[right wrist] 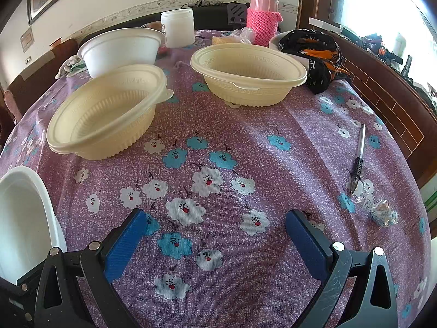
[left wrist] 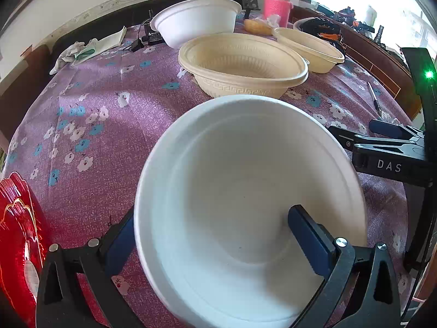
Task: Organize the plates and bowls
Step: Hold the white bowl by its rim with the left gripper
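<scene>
A white foam bowl (left wrist: 245, 191) sits tilted between the fingers of my left gripper (left wrist: 213, 235); the right finger is inside it, the left finger outside its rim, still wide apart. The same bowl shows at the left edge of the right wrist view (right wrist: 21, 218). Two cream plastic bowls (right wrist: 106, 109) (right wrist: 248, 73) and another white foam bowl (right wrist: 120, 49) stand farther back on the purple floral tablecloth (right wrist: 218, 164). My right gripper (right wrist: 215, 227) is open and empty above the cloth; it also shows in the left wrist view (left wrist: 382, 136).
A red plate (left wrist: 16, 232) lies at the left edge. A pen (right wrist: 359, 158) and wrappers (right wrist: 382, 213) lie at the right. A pink flask (right wrist: 263, 13), white jar (right wrist: 177, 27), dark cloth (right wrist: 314, 52) and gloves (left wrist: 87, 49) stand at the back.
</scene>
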